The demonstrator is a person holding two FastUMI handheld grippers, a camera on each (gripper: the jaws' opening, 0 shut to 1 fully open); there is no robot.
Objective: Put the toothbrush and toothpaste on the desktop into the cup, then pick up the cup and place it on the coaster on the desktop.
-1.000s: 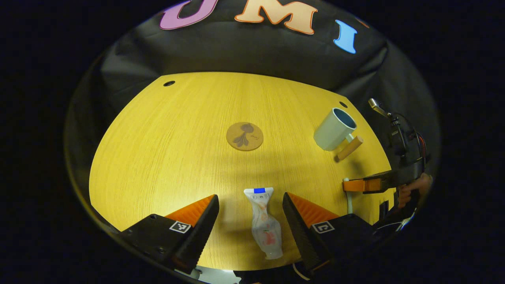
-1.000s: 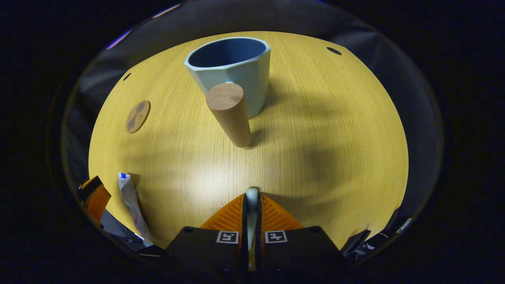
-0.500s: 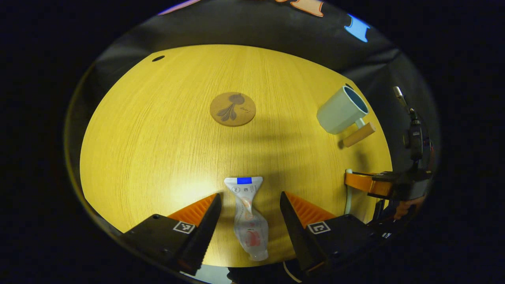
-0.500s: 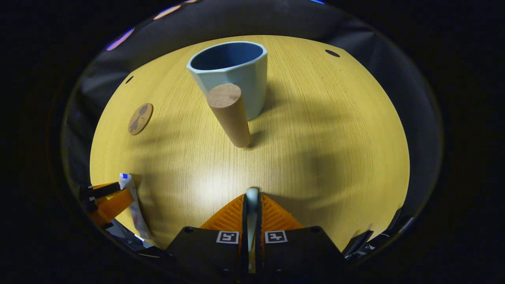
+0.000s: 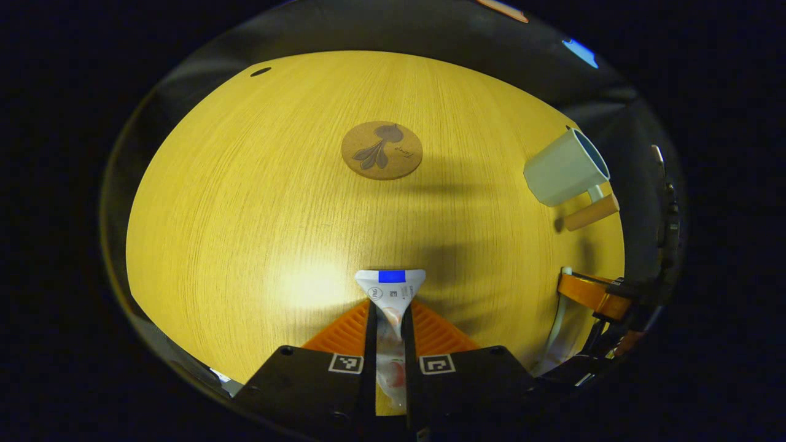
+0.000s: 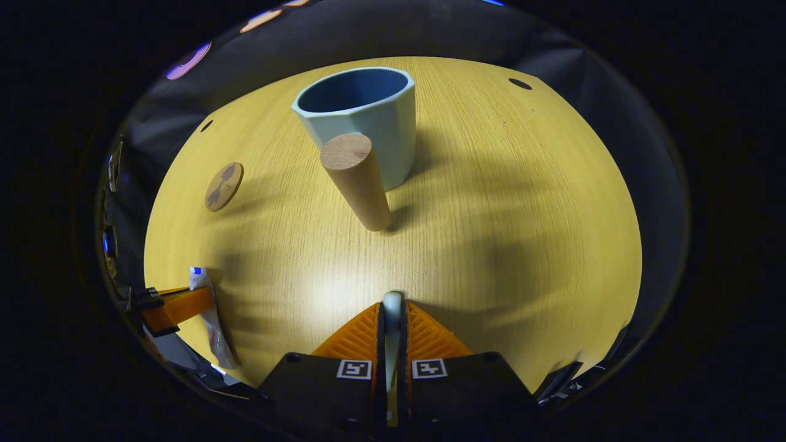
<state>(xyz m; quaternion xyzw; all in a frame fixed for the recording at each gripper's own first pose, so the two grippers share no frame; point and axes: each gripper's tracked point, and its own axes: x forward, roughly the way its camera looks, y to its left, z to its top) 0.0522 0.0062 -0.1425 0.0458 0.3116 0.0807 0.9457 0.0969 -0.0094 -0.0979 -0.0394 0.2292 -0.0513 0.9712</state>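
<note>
In the left gripper view my left gripper (image 5: 391, 307) is shut on the white toothpaste tube (image 5: 391, 288), whose flat blue-marked end sticks out past the fingertips. The round cork coaster (image 5: 381, 150) lies ahead on the wooden desktop (image 5: 245, 202). The pale blue cup (image 5: 565, 169) with a wooden handle (image 5: 591, 212) stands at the far right. In the right gripper view my right gripper (image 6: 392, 307) is shut on the white toothbrush (image 6: 392, 303), low over the desktop. The cup (image 6: 362, 116) stands straight ahead, its handle (image 6: 356, 178) pointing at me. The left gripper (image 6: 178, 305) and the tube (image 6: 209, 307) show at the left edge.
The desktop (image 6: 503, 202) has small dark holes near its far corners (image 5: 260, 72) (image 6: 520, 83). The black cloth wall rises behind the far edge. The right gripper (image 5: 589, 293) with the toothbrush (image 5: 562, 307) sits at the right edge of the left gripper view.
My left gripper has shut on the toothpaste tube; a second ago its fingers stood wide apart on either side of it. The right gripper stays shut on the toothbrush, hardly moved.
</note>
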